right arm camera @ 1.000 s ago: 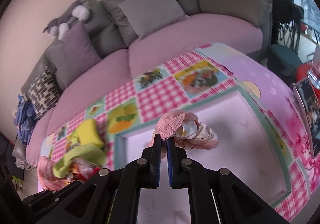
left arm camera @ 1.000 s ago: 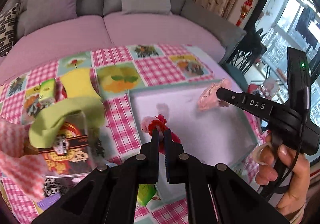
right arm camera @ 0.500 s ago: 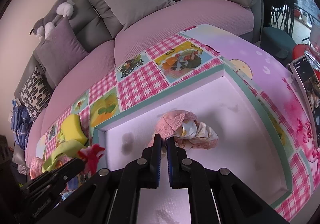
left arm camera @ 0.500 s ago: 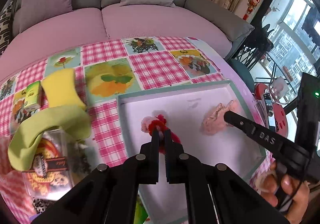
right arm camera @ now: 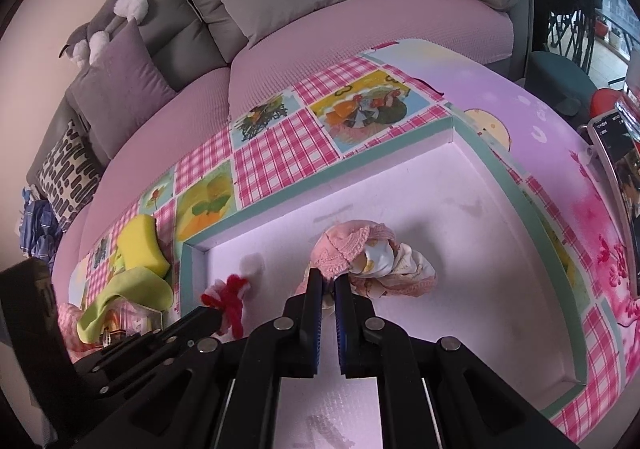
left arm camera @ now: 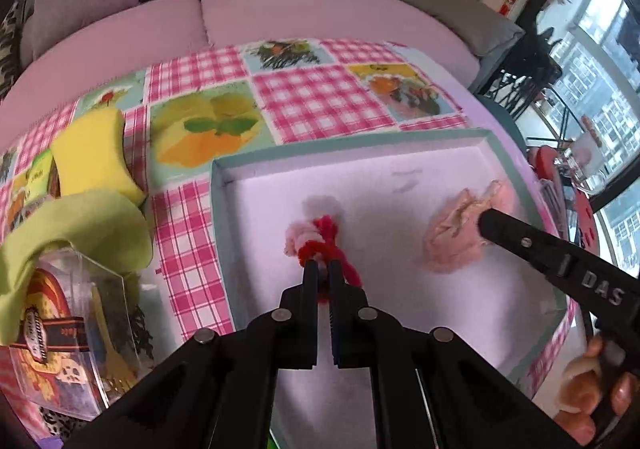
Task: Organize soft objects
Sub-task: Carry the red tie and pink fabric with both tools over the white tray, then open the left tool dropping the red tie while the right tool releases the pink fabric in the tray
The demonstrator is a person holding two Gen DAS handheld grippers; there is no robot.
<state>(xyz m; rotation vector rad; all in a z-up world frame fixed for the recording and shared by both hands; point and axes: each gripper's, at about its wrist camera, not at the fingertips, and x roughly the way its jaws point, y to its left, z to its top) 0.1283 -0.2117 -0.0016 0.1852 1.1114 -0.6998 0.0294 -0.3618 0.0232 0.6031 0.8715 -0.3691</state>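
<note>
My left gripper [left arm camera: 323,269] is shut on a red and pink fuzzy toy [left arm camera: 316,237] and holds it low over the white floor of a teal-rimmed tray [left arm camera: 352,141]. My right gripper [right arm camera: 325,281] is shut on a pink frilly cloth bundle [right arm camera: 372,263], also low over the tray floor, to the right of the toy. In the left wrist view the bundle [left arm camera: 456,237] hangs at the right gripper's tip. In the right wrist view the toy [right arm camera: 228,297] sits at the left gripper's tip.
Left of the tray on the checked tablecloth lie a yellow sponge [left arm camera: 90,157], a lime green cloth [left arm camera: 76,225] draped over a clear box [left arm camera: 68,333], and a pink checked cloth [right arm camera: 70,325]. A phone [right arm camera: 618,169] lies at the right. A sofa [left arm camera: 280,21] stands behind.
Both grippers have moved forward and down over the tray with their loads. The toy and the pink bundle now hang lower, close to the tray floor.
</note>
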